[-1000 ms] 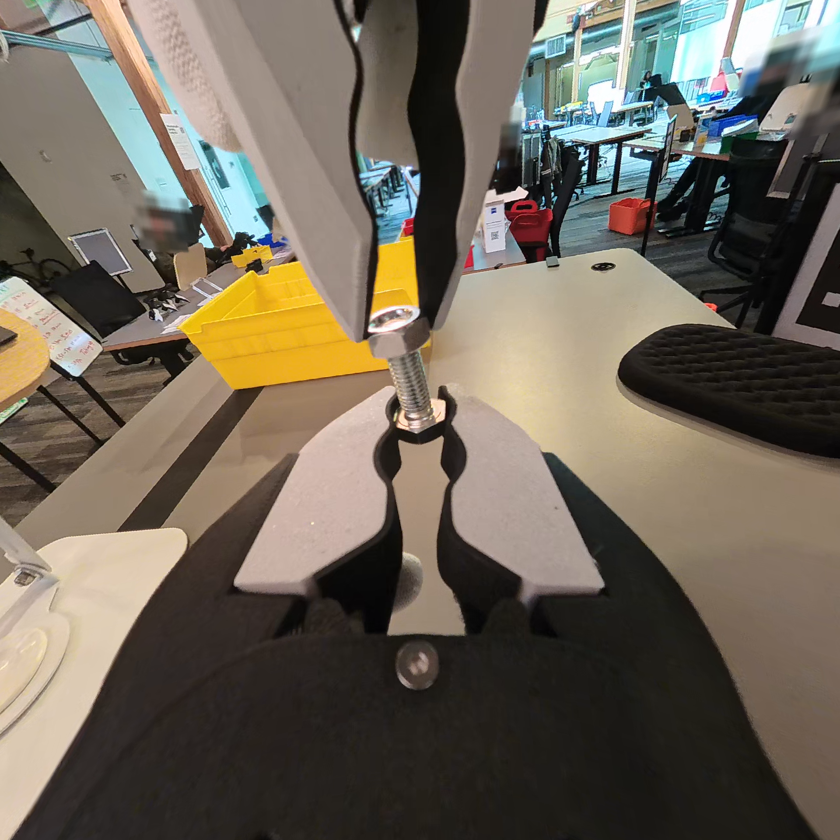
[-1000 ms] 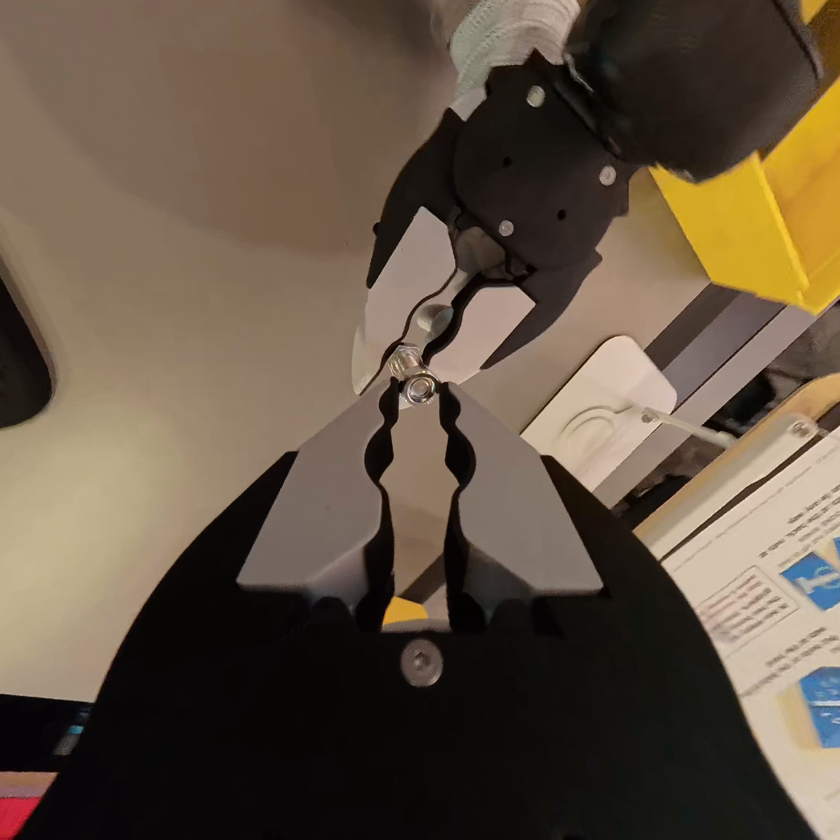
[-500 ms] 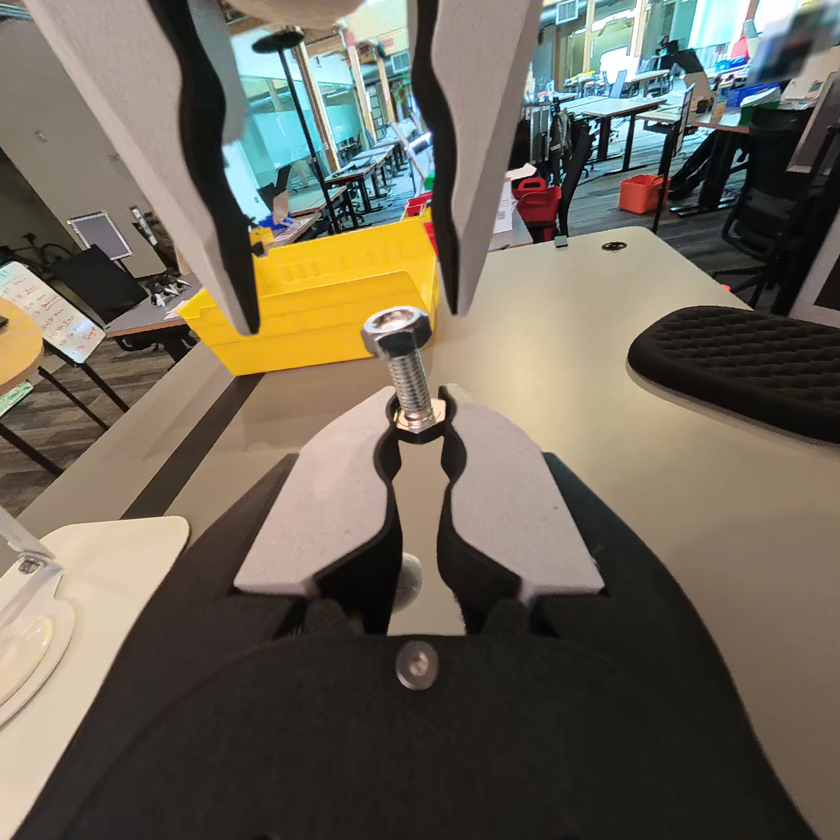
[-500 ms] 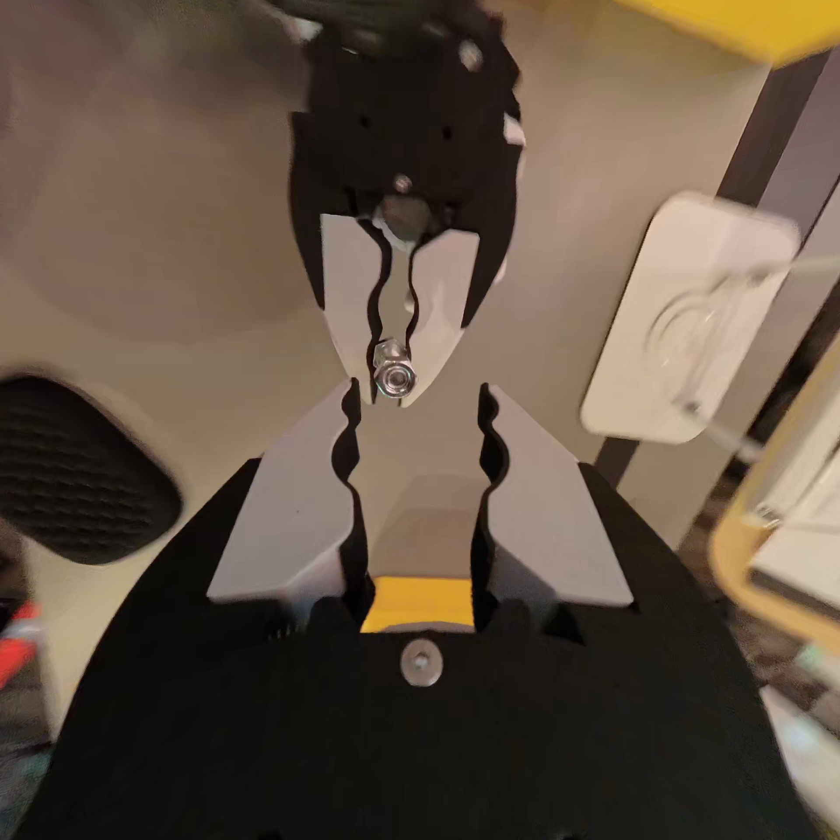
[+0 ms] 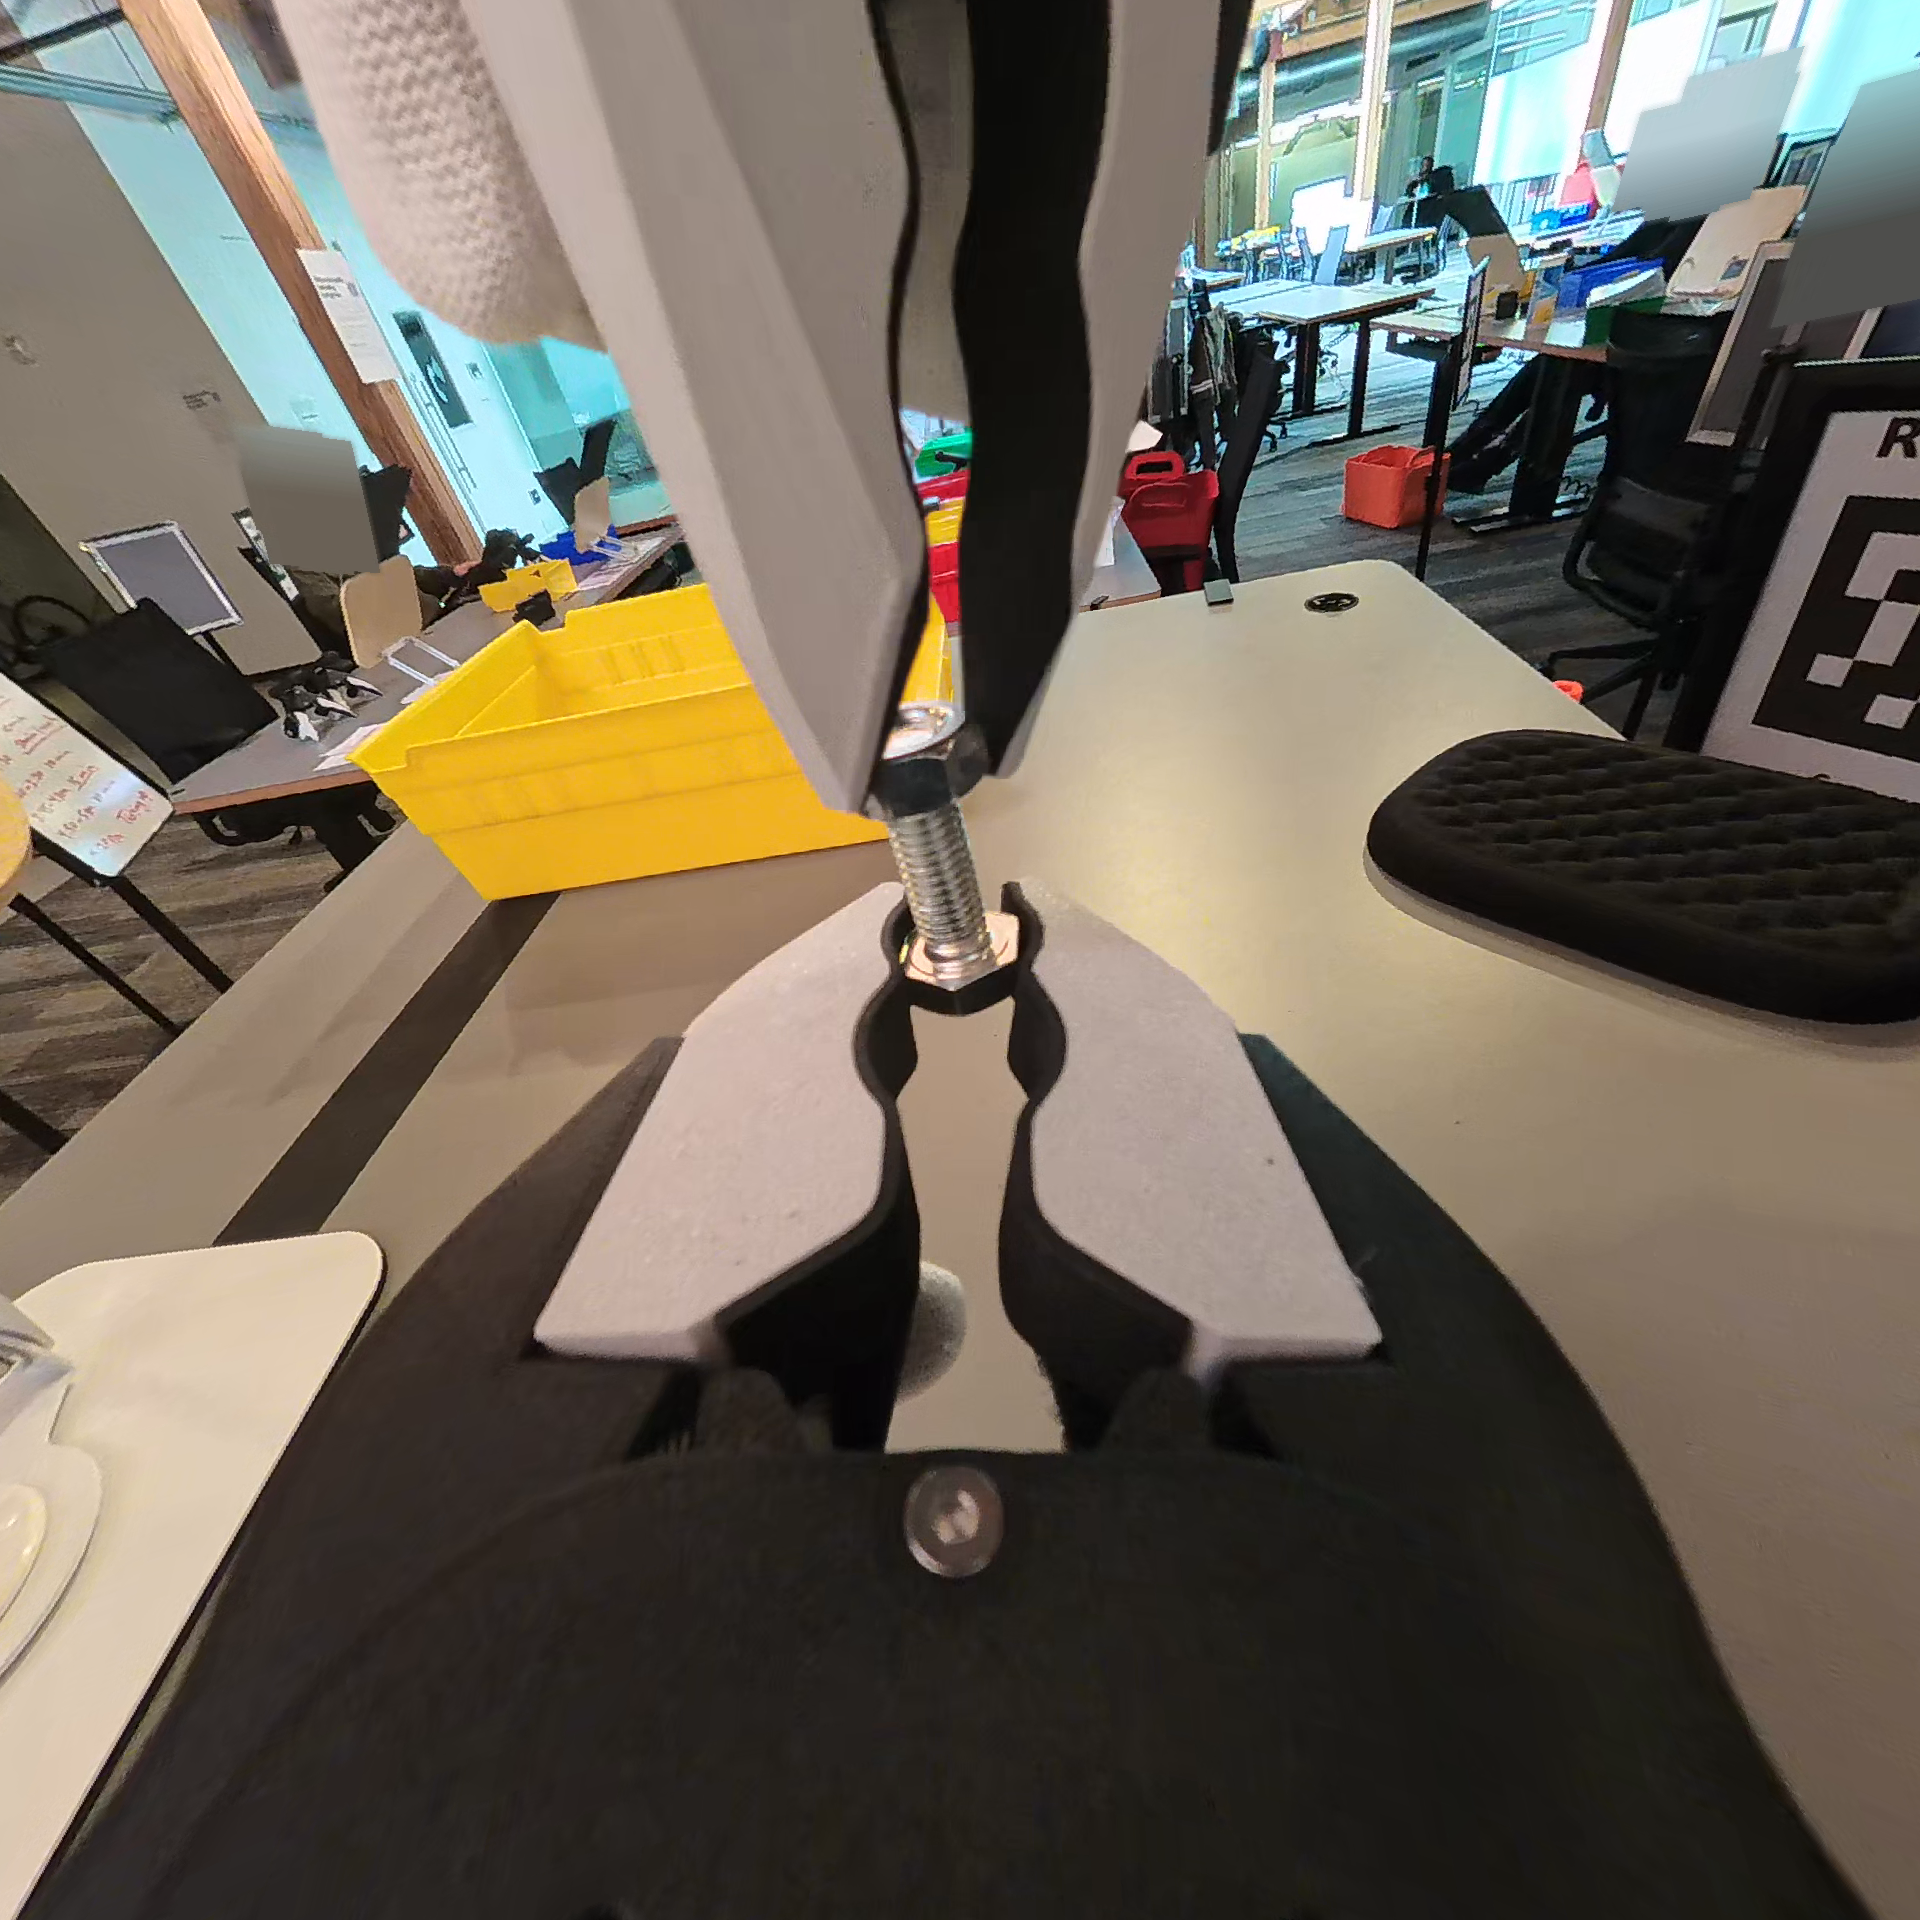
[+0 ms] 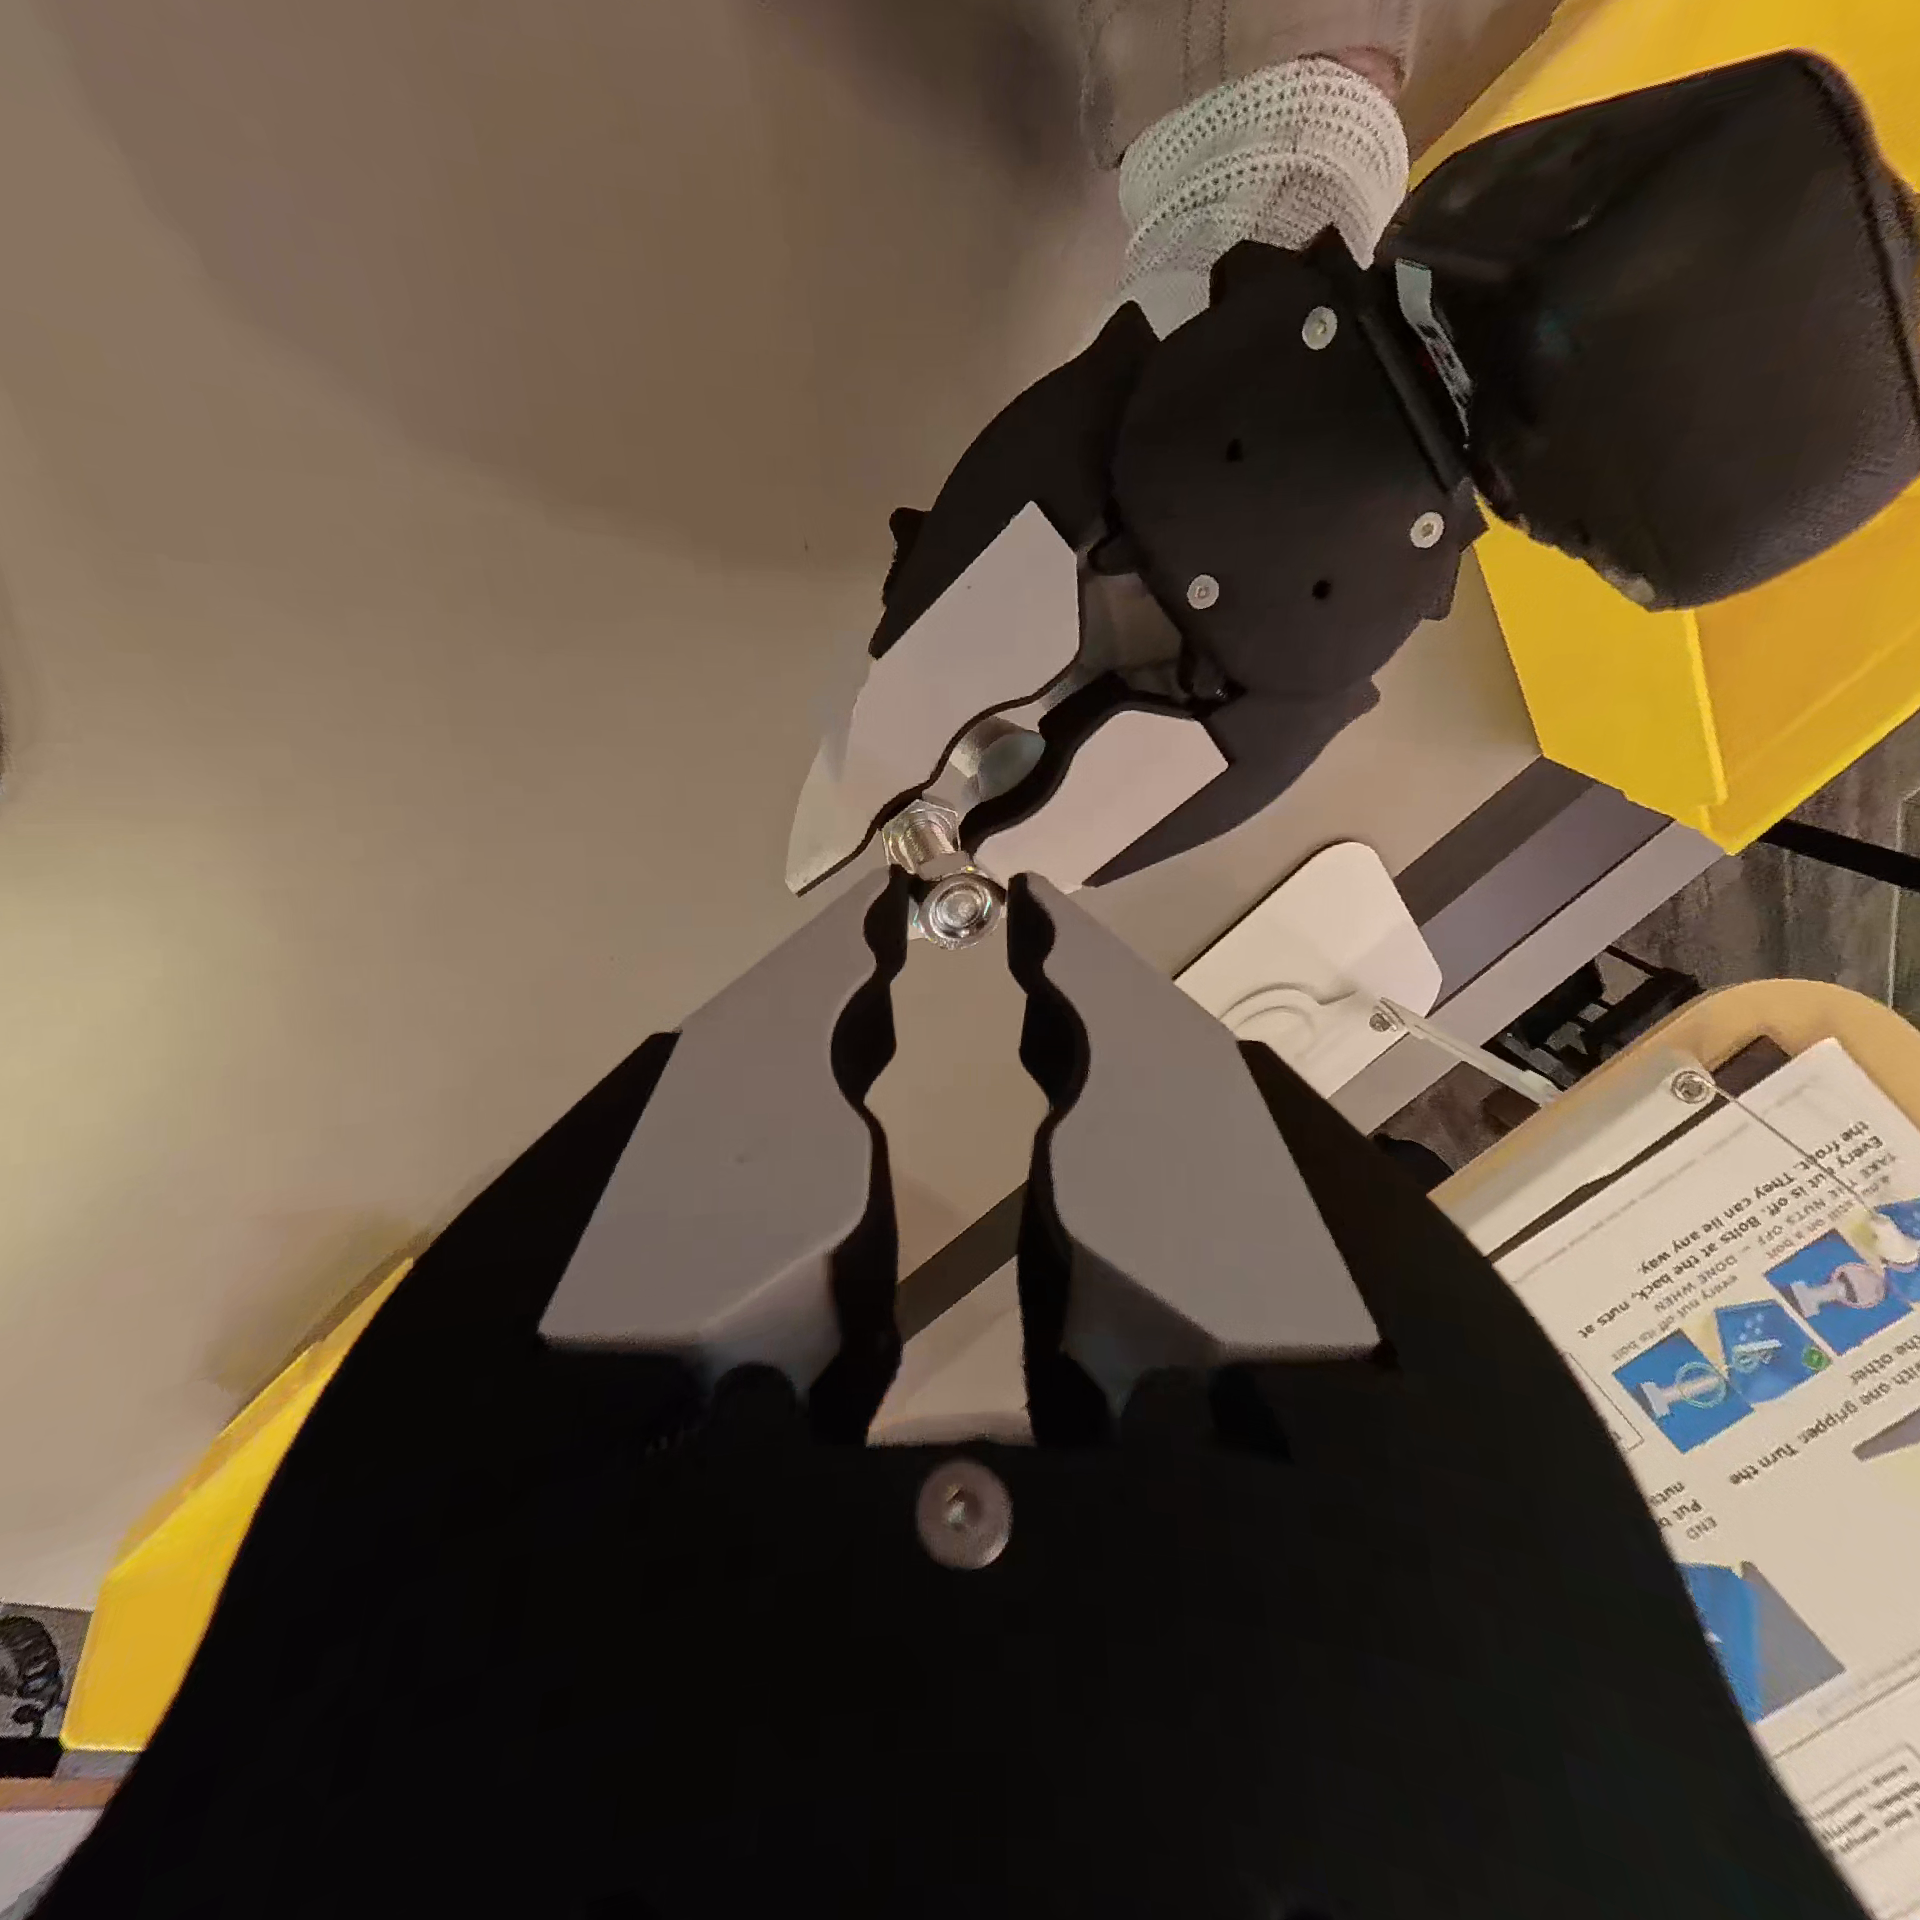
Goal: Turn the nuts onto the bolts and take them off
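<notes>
A silver bolt (image 5: 935,873) stands upright, threaded into a hex nut (image 5: 956,964). My left gripper (image 5: 956,940) is shut on the nut and holds it above the beige table (image 5: 1507,1247). My right gripper (image 5: 930,764) comes down from above and is shut on the bolt's hex head. In the right wrist view, my right gripper (image 6: 958,902) clamps the bolt head (image 6: 961,916) at its tips. The nut (image 6: 920,831) sits just beyond, held by the left gripper (image 6: 904,847), which a gloved hand (image 6: 1257,166) holds.
A yellow bin (image 5: 623,748) stands at the table's far left, also seen in the right wrist view (image 6: 1662,644). A black textured pad (image 5: 1662,873) lies at right. A white stand (image 5: 187,1403) is at near left. A printed instruction sheet (image 6: 1714,1351) lies beside the table. My hands' fingertips stand some 5 cm from each other.
The right gripper, open and off the bolt head half a second ago, has turned back, come down and shut on the head again. The left gripper has kept hold of the nut.
</notes>
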`<state>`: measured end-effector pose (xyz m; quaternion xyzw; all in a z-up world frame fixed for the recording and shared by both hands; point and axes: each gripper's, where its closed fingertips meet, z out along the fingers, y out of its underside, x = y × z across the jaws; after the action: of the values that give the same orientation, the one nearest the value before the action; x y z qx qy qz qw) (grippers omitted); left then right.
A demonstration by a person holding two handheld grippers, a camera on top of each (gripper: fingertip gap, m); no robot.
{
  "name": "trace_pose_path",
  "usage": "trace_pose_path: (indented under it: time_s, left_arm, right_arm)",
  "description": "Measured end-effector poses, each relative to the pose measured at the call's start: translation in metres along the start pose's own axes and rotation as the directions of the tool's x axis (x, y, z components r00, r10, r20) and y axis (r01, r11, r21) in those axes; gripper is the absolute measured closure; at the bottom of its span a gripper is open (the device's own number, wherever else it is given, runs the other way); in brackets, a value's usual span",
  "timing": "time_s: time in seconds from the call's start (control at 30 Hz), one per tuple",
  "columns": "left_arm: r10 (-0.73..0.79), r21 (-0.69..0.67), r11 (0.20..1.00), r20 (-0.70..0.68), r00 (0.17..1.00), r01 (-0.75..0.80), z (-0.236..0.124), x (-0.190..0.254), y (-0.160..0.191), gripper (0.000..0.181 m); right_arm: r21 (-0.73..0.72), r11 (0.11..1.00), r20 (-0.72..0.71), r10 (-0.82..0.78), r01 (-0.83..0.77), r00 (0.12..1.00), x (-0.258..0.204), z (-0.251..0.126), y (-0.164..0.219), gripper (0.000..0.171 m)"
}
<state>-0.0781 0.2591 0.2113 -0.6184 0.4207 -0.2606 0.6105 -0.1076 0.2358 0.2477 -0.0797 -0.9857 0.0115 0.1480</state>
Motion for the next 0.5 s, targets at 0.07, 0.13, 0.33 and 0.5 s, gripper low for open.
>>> trace_pose_path:
  time_s: [0.07, 0.13, 0.33, 0.5]
  left_arm:
    - [0.003, -0.006, 1.0, 0.0, 1.0, -0.003, 0.001, 0.0, 0.001, 0.167]
    - [0.004, -0.006, 1.0, 0.002, 1.0, -0.004, 0.001, 0.0, 0.002, 0.167]
    - [0.005, -0.014, 1.0, 0.049, 0.999, -0.005, -0.001, -0.009, 0.004, 0.167]
    - [0.023, -0.04, 0.999, 0.086, 0.996, -0.019, 0.0, -0.015, 0.01, 0.168]
  right_arm:
    - [-0.007, 1.0, 0.007, -0.002, 0.002, 1.0, -0.001, 0.001, 0.001, 0.155]
    - [-0.007, 1.0, 0.011, 0.015, -0.015, 1.0, -0.001, 0.002, 0.001, 0.155]
    - [-0.025, 0.938, 0.05, 0.348, -0.347, 0.936, 0.004, 0.004, 0.007, 0.155]
    - [-0.078, 0.617, 0.087, 0.787, -0.783, 0.611, 0.007, 0.008, 0.013, 0.155]
